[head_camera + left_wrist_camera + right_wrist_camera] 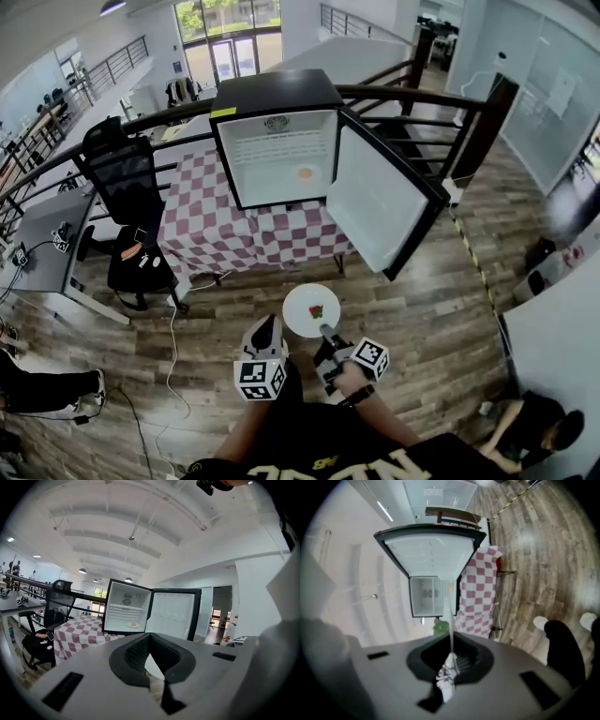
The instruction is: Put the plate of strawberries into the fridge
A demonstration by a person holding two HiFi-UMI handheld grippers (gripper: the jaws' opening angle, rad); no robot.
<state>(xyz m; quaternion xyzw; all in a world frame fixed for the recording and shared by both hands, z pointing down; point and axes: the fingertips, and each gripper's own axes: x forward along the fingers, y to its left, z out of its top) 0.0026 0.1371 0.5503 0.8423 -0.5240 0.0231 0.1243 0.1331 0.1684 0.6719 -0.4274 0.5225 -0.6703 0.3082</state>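
Plate (302, 300) of strawberries (316, 311): round, so no long axis. It rides in the air above the floor, its near rim clenched in your right claw (325, 331), and it projects forward from that claw. Fridge (272, 94) stands open on the table (234, 236) well ahead, its door (375, 202) swung right and its cavity facing you. Your left claw (268, 324) is closed, gripping nothing discernible, just beside the plate's left rim.

Fridge (277, 103) on table (216, 234), door (375, 197) swung out to its right, small dish (306, 173) inside at the bottom. Chair (122, 173) left of table. Plate (298, 317) before the table, strawberries (316, 311) on it.
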